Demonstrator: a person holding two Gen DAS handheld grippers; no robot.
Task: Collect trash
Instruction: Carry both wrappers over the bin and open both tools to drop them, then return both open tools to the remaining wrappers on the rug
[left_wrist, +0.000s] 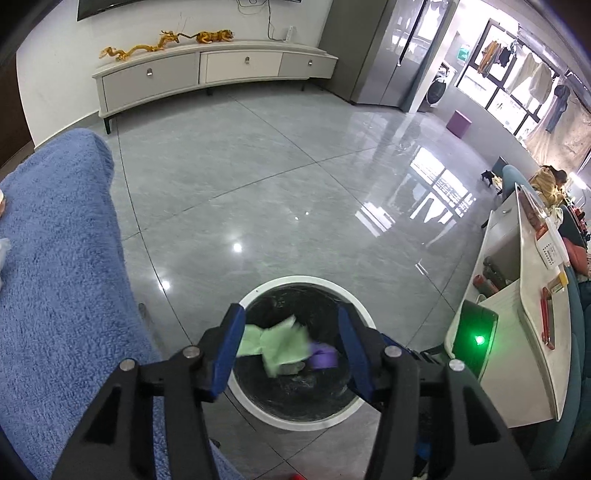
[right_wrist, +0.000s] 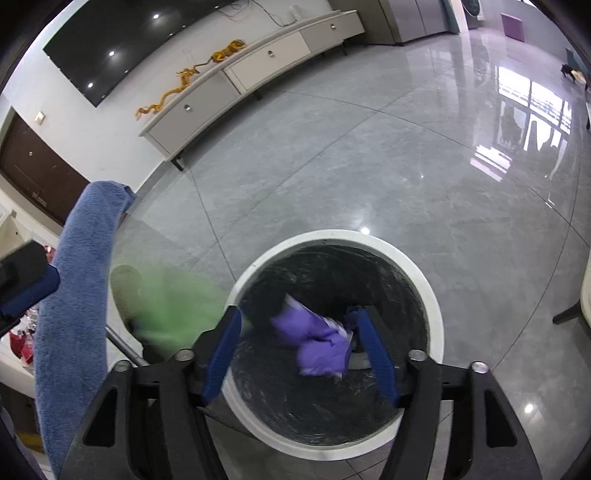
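1. The floor (left_wrist: 258, 192) is glossy grey tile that mirrors the windows; a round bin (right_wrist: 432, 295) with a white rim and a crinkled black liner stands on it, and everything below is placed against that bin.
2. A thick blue towel (left_wrist: 62, 258) with a nubbly pile is draped over an edge to the left of the bin, and its soft fold hangs close to the rim.
3. The left gripper (left_wrist: 291, 350) hovers above the bin mouth with its blue-padded jaws parted and holding nothing. A crumpled green paper (left_wrist: 280, 341) sits loose between them, over the opening.
4. The right gripper (right_wrist: 301, 350) hovers over the same bin with its jaws spread wider and also empty. A crumpled purple scrap (right_wrist: 321, 343) is below them, inside the liner.
5. In the right view the green paper shows only as a blur at the left edge of the bin, so I cannot tell whether it is wholly over the opening.
6. What could go wrong: the green paper is light and wide, so it may catch the rim or drift toward the towel and land on the tile beside the bin.
7. Both grippers crowd one small opening, so a careless pull back could knock pad against pad.
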